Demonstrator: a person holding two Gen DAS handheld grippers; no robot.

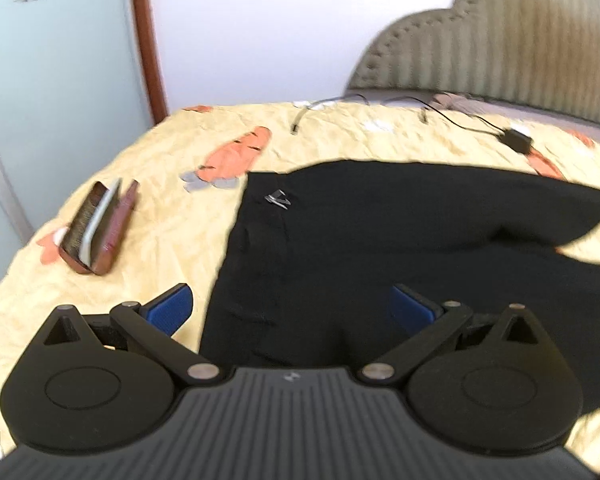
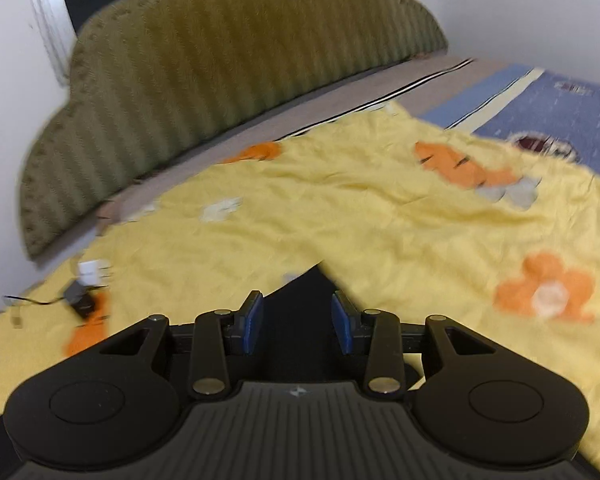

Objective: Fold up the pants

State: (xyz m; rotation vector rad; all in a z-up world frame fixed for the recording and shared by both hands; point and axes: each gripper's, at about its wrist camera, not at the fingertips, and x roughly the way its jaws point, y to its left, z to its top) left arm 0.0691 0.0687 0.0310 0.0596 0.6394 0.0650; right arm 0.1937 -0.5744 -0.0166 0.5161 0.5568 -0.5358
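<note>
One pair of black pants (image 1: 400, 232): we are seeing it lying spread on the yellow flowered bedsheet (image 1: 172, 240), its legs running off to the right of the left wrist view, a small silver clasp (image 1: 278, 199) showing near the waist edge. In the right wrist view only a pointed corner of the black cloth (image 2: 300, 304) is showing, lying under and between the blue pads.

Left gripper (image 1: 292, 308): we are holding it over the pants with its jaws standing wide apart, nothing between them. Right gripper (image 2: 297, 322): its jaws are standing at a narrower gap over the cloth; we cannot tell whether the pads are touching it.

Around the pants on the sheet, we are counting:
- one brown open case (image 1: 96, 228), lying well left of the pants;
- one black charger block (image 1: 516, 140) with its thin cable, beyond the pants;
- one white plug (image 2: 90, 270) just beside that charger in the right wrist view.

One olive ribbed headboard (image 2: 228, 64) is standing behind the bed. One blue patterned cover (image 2: 572, 120) is lying beyond the sheet's far right edge.
</note>
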